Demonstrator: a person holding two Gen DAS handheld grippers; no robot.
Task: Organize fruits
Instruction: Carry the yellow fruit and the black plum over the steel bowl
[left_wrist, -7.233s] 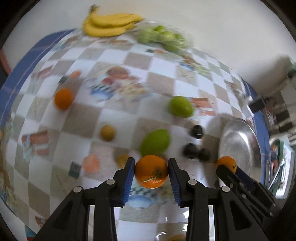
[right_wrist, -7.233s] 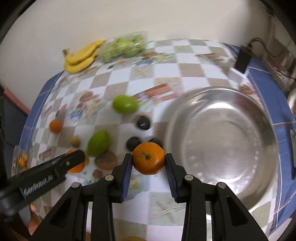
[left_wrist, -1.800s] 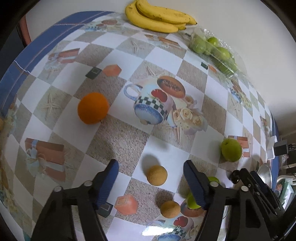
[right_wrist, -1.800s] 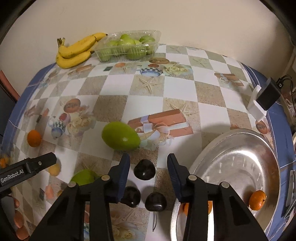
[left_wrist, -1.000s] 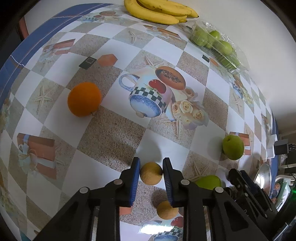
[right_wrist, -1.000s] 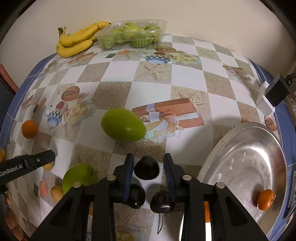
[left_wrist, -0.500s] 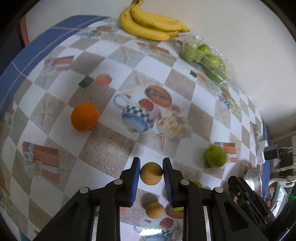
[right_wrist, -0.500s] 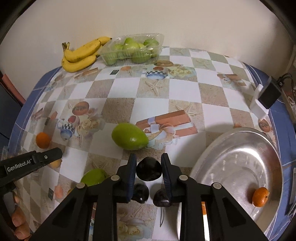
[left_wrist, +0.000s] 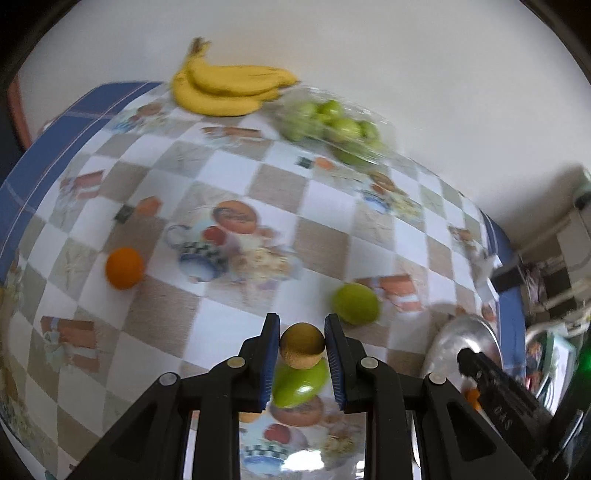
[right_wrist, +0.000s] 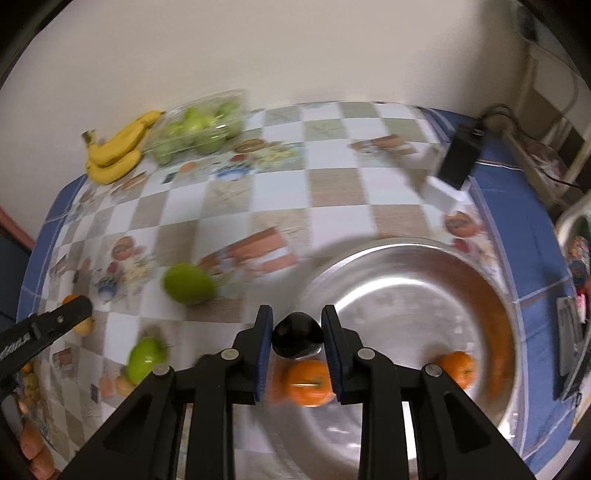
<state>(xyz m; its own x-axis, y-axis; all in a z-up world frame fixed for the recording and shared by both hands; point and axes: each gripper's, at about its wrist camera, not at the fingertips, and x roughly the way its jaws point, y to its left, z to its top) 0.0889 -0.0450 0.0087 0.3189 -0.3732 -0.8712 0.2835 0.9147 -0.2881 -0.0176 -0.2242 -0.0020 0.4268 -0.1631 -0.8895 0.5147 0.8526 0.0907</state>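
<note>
My left gripper (left_wrist: 301, 345) is shut on a small tan round fruit (left_wrist: 301, 343), held above the checkered tablecloth with a green fruit (left_wrist: 299, 382) below it. My right gripper (right_wrist: 296, 338) is shut on a dark purple fruit (right_wrist: 295, 334), lifted over the near rim of the big metal bowl (right_wrist: 491, 295). Two oranges lie in that bowl, one (right_wrist: 308, 382) under the right gripper and one (right_wrist: 456, 369) further right. The left gripper's tip (right_wrist: 48, 325) pokes in at the left of the right wrist view, the right gripper's arm (left_wrist: 495, 384) at the left wrist view's lower right.
A loose orange (left_wrist: 123, 267) and a green fruit (left_wrist: 355, 303) lie on the cloth. Bananas (left_wrist: 225, 88) and a clear pack of green fruit (left_wrist: 328, 125) sit by the far wall. A black adapter (right_wrist: 458, 160) rests at the table's right edge.
Both grippers rose with their fruits held. The right one swung right, so the bowl and an orange now lie under it. The left one moved toward the green fruit.
</note>
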